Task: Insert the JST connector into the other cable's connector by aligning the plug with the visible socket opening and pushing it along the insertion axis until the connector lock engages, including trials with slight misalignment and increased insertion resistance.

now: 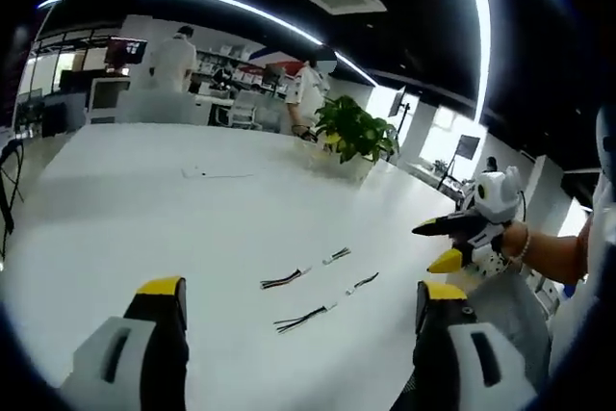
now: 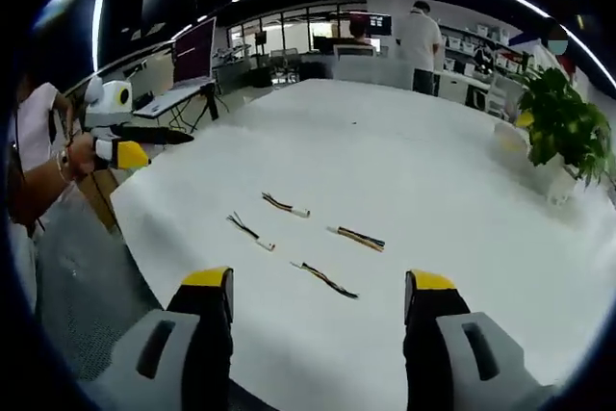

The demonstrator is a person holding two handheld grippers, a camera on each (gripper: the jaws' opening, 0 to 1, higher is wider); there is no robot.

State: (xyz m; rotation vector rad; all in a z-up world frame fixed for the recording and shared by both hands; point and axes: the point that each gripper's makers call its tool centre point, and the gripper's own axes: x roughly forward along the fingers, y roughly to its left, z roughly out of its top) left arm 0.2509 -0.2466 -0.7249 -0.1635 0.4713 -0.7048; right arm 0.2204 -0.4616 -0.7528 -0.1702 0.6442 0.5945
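Observation:
Several short wired JST cable pieces lie loose on the white table (image 1: 135,199). In the left gripper view, two dark-wired pieces (image 1: 284,279) (image 1: 303,318) lie nearer me, and two shorter pieces with white connector ends (image 1: 336,256) (image 1: 364,282) lie just beyond them. In the right gripper view they show as separate pieces (image 2: 286,205) (image 2: 250,231) (image 2: 358,237) (image 2: 325,279). My left gripper (image 1: 302,288) is open and held short of the cables, with nothing between its fingers. My right gripper (image 2: 318,281) is also open and holds nothing. Each gripper shows in the other's view (image 1: 452,238) (image 2: 135,146), held in a hand.
A potted green plant (image 1: 354,130) (image 2: 563,122) stands on the table beyond the cables. The table's near edge (image 2: 144,238) drops to grey floor. A thin wire (image 1: 217,175) lies farther out. People stand among desks and monitors in the background.

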